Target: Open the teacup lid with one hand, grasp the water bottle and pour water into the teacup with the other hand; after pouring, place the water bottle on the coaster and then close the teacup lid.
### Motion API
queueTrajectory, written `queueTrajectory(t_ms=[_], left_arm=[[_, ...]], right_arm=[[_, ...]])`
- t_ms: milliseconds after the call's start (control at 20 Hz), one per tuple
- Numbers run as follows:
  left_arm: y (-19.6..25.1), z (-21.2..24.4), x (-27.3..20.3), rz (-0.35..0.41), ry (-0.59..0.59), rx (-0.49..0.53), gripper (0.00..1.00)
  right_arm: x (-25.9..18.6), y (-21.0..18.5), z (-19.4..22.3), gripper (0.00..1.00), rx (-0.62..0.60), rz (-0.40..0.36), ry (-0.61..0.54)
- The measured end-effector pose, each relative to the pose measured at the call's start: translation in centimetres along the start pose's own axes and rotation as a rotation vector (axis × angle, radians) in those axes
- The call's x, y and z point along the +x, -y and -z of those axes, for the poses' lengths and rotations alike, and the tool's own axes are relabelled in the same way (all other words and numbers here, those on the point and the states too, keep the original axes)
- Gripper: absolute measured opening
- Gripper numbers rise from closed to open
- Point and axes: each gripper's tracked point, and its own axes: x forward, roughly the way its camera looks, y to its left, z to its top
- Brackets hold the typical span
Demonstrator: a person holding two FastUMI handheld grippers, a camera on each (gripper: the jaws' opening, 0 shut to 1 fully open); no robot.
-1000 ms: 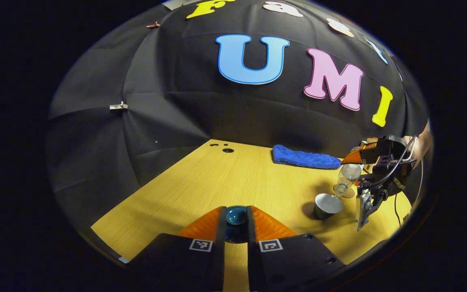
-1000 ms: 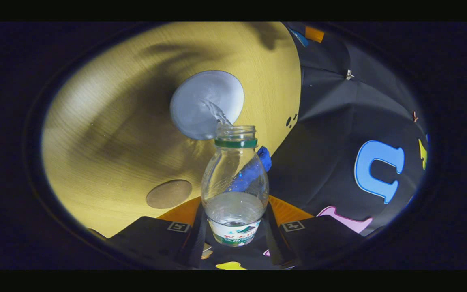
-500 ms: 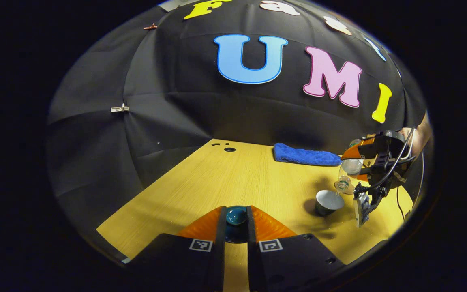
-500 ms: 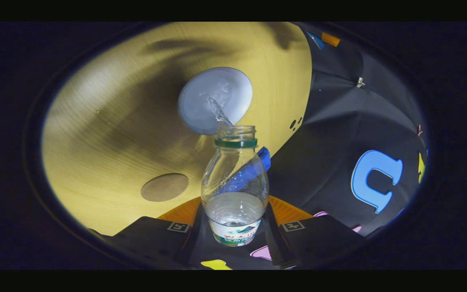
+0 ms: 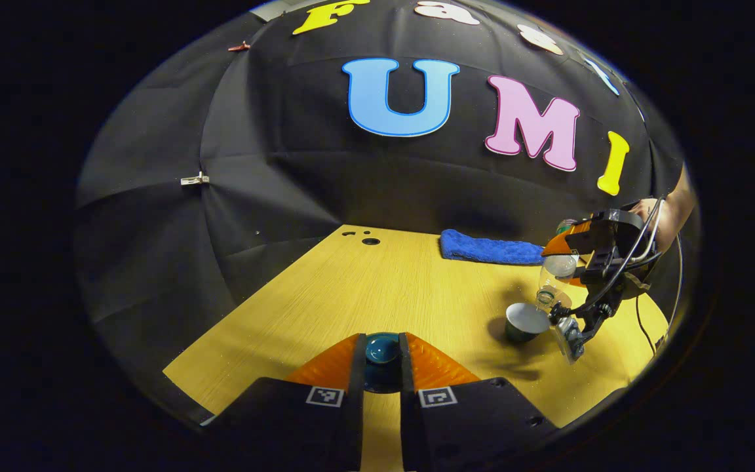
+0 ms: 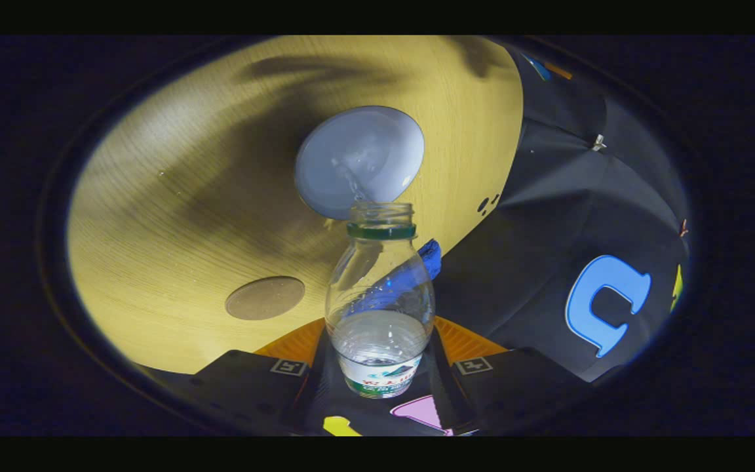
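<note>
- Pouring is the step in hand: the right gripper (image 6: 381,367) has its fingers closed on the lower body of the water bottle (image 6: 380,295), tipped mouth-down over the open teacup (image 6: 359,161).
- Water is leaving the bottle mouth in a thin stream and landing inside the cup, which stands on the counter (image 6: 174,196).
- Left gripper (image 5: 382,367) has its fingers closed on the knob of the teacup lid (image 5: 382,351), held above the counter and well apart from the teacup (image 5: 525,321).
- To pour well, I judge: keep the mouth centred over the cup, not at its near rim, and hold the tilt shallow so the stream stays thin.
- Bring the bottle upright before moving it sideways, so nothing drips on the counter.
- Coaster (image 6: 265,297) lies near the cup, bare, ready for the bottle.
- Keep the lid level and away from the stream.
</note>
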Motion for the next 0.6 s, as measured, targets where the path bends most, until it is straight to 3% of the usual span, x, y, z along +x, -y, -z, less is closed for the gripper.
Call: queueTrajectory(t_ms=[50, 100, 150, 300, 350, 400, 550, 600], left_arm=[[0.0, -0.1, -0.2, -0.002, 0.002, 0.002, 0.24], [-0.1, -0.1, -0.5, -0.006, 0.004, 0.003, 0.27], [-0.2, -0.2, -0.6, -0.011, 0.005, 0.002, 0.27], [-0.2, -0.2, -1.1, -0.023, 0.004, -0.002, 0.27], [-0.2, -0.3, -1.3, -0.026, 0.005, -0.002, 0.27], [0.0, -0.3, -1.4, -0.027, 0.005, -0.001, 0.27], [0.6, -0.7, -1.6, -0.025, 0.003, -0.004, 0.24], [0.9, -0.9, -1.8, -0.025, 0.005, -0.006, 0.27]], right_arm=[[-0.1, 0.1, -0.1, 0.66, -0.012, 0.001, 0.003], [0.0, 0.2, -0.1, 0.70, -0.026, 0.000, 0.004], [0.1, 0.4, 0.0, 0.66, -0.036, 0.001, 0.004], [0.1, 0.4, 0.2, 0.66, -0.042, -0.006, -0.002], [0.2, 0.4, 0.2, 0.70, -0.037, -0.011, -0.007], [0.0, 0.3, 0.3, 0.66, -0.036, -0.015, -0.010], [0.1, 0.3, 0.5, 0.70, -0.018, -0.015, -0.012], [0.1, 0.3, 0.7, 0.66, -0.003, -0.013, -0.011]])
